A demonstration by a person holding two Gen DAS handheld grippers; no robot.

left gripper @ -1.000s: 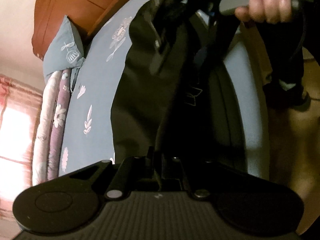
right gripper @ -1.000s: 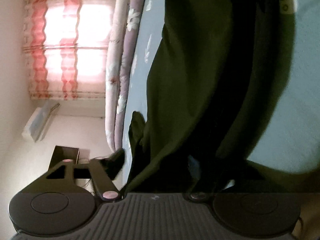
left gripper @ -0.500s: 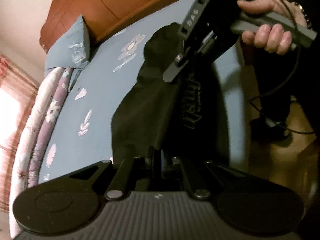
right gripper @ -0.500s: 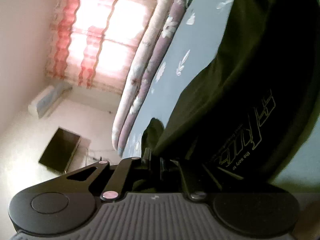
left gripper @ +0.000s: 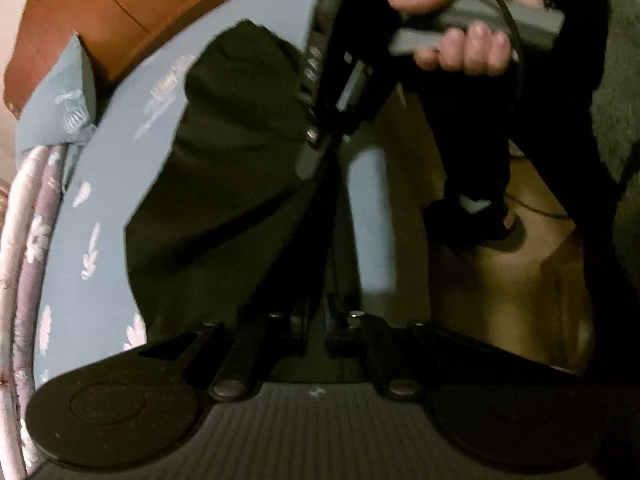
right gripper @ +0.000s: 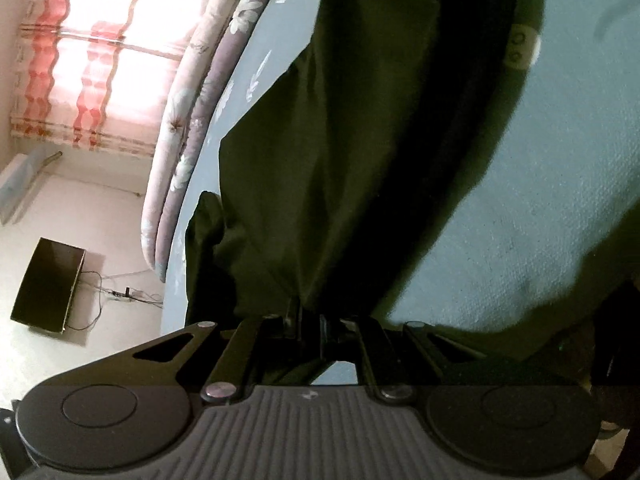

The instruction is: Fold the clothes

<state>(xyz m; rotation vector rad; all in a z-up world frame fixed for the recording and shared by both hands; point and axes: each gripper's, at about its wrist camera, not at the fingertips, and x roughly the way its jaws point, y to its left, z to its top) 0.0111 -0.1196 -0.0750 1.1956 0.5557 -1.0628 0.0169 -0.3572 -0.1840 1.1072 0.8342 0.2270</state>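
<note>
A dark garment (left gripper: 224, 184) lies partly on the blue flowered bed sheet (left gripper: 120, 168) and is lifted at one end. My left gripper (left gripper: 318, 320) sits at the bottom of the left wrist view. Its jaws are opening by a sliver, with a dark fold of the garment still pinched between them. My right gripper (left gripper: 310, 160), held by a hand (left gripper: 468, 48), points down into the same fabric a little farther up. In the right wrist view the right gripper (right gripper: 310, 328) is shut on a bunch of the garment (right gripper: 360, 140), which stretches away over the sheet (right gripper: 540, 220).
A wooden headboard (left gripper: 112, 4) and a blue pillow (left gripper: 60, 100) stand at the far end of the bed. A pink and purple quilt edge (right gripper: 192, 120) runs along its side. A curtained window (right gripper: 92, 60) and a dark box (right gripper: 48, 284) lie beyond. The person's dark legs (left gripper: 480, 160) stand on the brown floor (left gripper: 512, 292).
The right gripper's fingers, spread a second ago, have closed on the fabric. The garment's white lettering has gone out of sight. The left fingers have parted slightly.
</note>
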